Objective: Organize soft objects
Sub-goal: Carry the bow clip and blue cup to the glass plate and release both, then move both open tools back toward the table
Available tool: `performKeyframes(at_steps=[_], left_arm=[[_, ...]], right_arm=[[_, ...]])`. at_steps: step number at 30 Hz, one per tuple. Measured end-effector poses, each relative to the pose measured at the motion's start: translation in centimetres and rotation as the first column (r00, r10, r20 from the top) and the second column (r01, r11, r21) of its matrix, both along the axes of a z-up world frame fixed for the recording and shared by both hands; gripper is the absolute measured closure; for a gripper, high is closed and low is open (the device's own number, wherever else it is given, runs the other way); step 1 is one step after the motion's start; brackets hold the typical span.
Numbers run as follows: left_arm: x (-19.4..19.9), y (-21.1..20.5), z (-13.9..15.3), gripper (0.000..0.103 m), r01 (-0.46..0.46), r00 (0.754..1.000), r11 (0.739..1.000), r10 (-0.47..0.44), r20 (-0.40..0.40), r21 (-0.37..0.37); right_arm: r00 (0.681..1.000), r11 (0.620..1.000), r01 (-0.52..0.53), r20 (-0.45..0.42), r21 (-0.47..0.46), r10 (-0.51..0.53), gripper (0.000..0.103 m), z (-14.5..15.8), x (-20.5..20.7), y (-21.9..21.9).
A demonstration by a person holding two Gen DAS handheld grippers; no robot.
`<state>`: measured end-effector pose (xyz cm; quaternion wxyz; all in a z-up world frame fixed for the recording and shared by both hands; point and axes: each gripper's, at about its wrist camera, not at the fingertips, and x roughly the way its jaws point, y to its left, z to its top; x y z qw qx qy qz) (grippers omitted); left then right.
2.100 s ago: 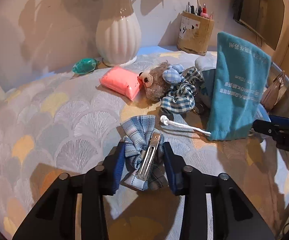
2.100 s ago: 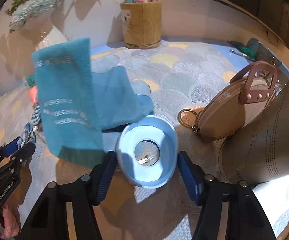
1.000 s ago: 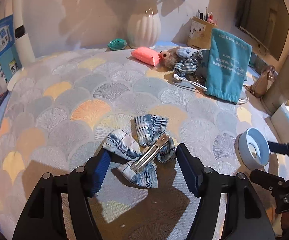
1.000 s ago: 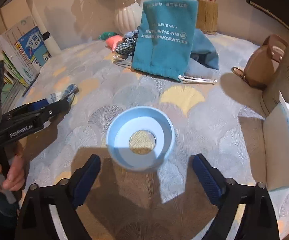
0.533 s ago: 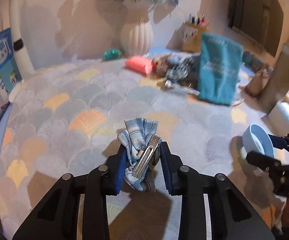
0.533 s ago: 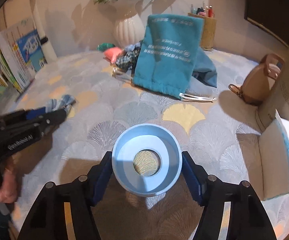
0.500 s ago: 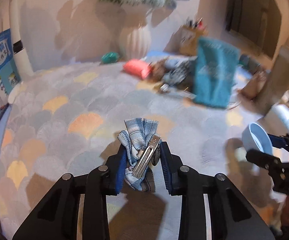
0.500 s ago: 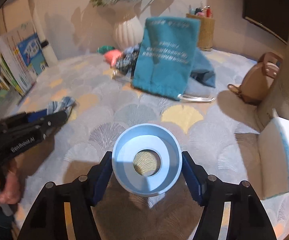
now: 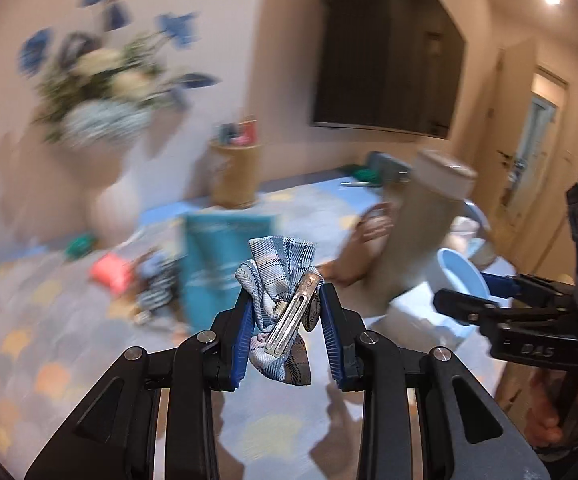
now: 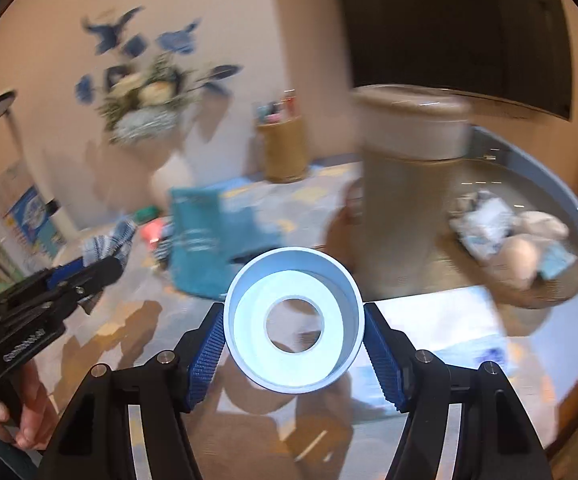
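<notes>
My left gripper (image 9: 287, 320) is shut on a blue plaid hair bow (image 9: 279, 276) with a metal clip, held up above the table. My right gripper (image 10: 294, 328) is shut on a pale blue ring-shaped cup (image 10: 294, 320), also lifted. The bow shows at the left of the right wrist view (image 10: 109, 244); the blue cup shows at the right of the left wrist view (image 9: 463, 280). A teal drawstring pouch (image 9: 225, 256) stands on the table with a pink soft block (image 9: 109, 270) and a plaid scrunchie (image 9: 157, 288) to its left.
A tall beige cylinder container (image 10: 405, 184) stands right of the pouch, with a round grey basket of soft items (image 10: 529, 240) beyond it. A white vase with flowers (image 9: 109, 200) and a pen holder (image 9: 235, 176) stand at the back. The background is motion-blurred.
Both grippers have risen and swung right, each still holding its object. The view now points higher, toward the wall, the beige container and the basket.
</notes>
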<state>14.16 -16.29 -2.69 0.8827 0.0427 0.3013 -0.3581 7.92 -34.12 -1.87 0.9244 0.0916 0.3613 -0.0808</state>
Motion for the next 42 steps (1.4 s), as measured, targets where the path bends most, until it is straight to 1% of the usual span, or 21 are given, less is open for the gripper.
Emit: performKeyframes(at_steps=[5,8,11,14,15,18,19,22,26,28,29,30,31,33,36,40,42], left_arm=[[-1.6,-6.1,0.6,0.074,0.139,0.99,0.99,-0.139,0.002,0.01],[-2.6,-9.6,0.7,0.074,0.219,0.976,0.976,-0.219,-0.008,0.004],[-3.6,-12.3,0.7,0.074,0.279,0.96,0.96,-0.279,-0.016,-0.004],[-4.5,-14.9,0.8,0.074,0.335,0.942,0.942,-0.336,-0.028,-0.016],[-4.7,-15.8,0.9,0.074,0.341,0.939,0.94,-0.342,-0.043,-0.022],[-5.4,-18.9,1.0,0.074,0.356,0.934,0.934,-0.356,-0.043,0.004],[-5.8,-20.3,0.9,0.074,0.356,0.934,0.934,-0.355,-0.031,0.024],[-6.0,-23.6,1.0,0.074,0.314,0.949,0.946,-0.316,0.01,0.078],[-5.5,-27.4,1.4,0.074,0.249,0.965,0.963,-0.255,0.057,0.099],[-5.4,-29.1,1.4,0.07,0.231,0.968,0.968,-0.239,0.079,0.101],[-5.5,-30.1,1.3,0.066,0.217,0.968,0.97,-0.229,0.106,0.113],[-5.6,-30.8,1.2,0.057,0.198,0.968,0.972,-0.213,0.128,0.125],[-5.7,-31.5,0.9,0.052,0.178,0.969,0.974,-0.198,0.147,0.138],[-5.8,-32.6,0.5,0.025,0.163,0.969,0.974,-0.188,0.159,0.158],[-6.0,-32.4,0.1,0.024,0.163,0.97,0.975,-0.186,0.154,0.151],[-7.0,-32.5,0.0,0.024,0.174,0.962,0.971,-0.204,0.184,0.165],[-7.4,-32.4,0.0,0.024,0.171,0.961,0.97,-0.203,0.188,0.171]], right_arm=[[0.994,0.994,0.11,-0.025,0.013,-0.109,0.037,0.4,-1.7,-5.1],[0.984,0.984,0.174,-0.026,0.019,-0.174,0.037,0.6,-2.9,-8.3],[0.974,0.974,0.227,-0.018,0.024,-0.227,0.037,1.1,-4.0,-11.3],[0.967,0.966,0.257,-0.001,0.019,-0.257,0.037,1.6,-4.6,-13.3],[0.964,0.964,0.266,0.004,0.013,-0.266,0.037,1.9,-4.7,-14.2],[0.958,0.958,0.286,0.013,0.002,-0.286,0.037,2.8,-4.2,-16.6],[0.956,0.956,0.293,0.016,0.004,-0.293,0.037,3.0,-4.0,-17.6],[0.947,0.946,0.321,0.023,0.038,-0.322,0.037,3.7,-3.1,-20.8],[0.935,0.931,0.353,0.015,0.09,-0.355,0.037,4.0,-1.4,-25.2],[0.935,0.927,0.35,0.0,0.131,-0.353,0.036,3.8,-0.6,-27.0],[0.937,0.925,0.345,-0.006,0.159,-0.349,0.035,3.7,-0.4,-27.8],[0.938,0.92,0.341,-0.01,0.192,-0.346,0.033,3.5,-0.3,-28.6],[0.938,0.914,0.341,-0.015,0.222,-0.346,0.031,3.2,-0.2,-29.3],[0.94,0.899,0.335,-0.027,0.283,-0.341,0.03,2.8,-0.4,-30.5],[0.934,0.88,0.345,-0.028,0.327,-0.356,0.03,2.4,-1.6,-31.5],[0.925,0.873,0.363,-0.014,0.325,-0.38,0.03,2.8,-4.2,-31.8],[0.921,0.87,0.373,-0.012,0.323,-0.39,0.03,2.9,-5.5,-31.6]])
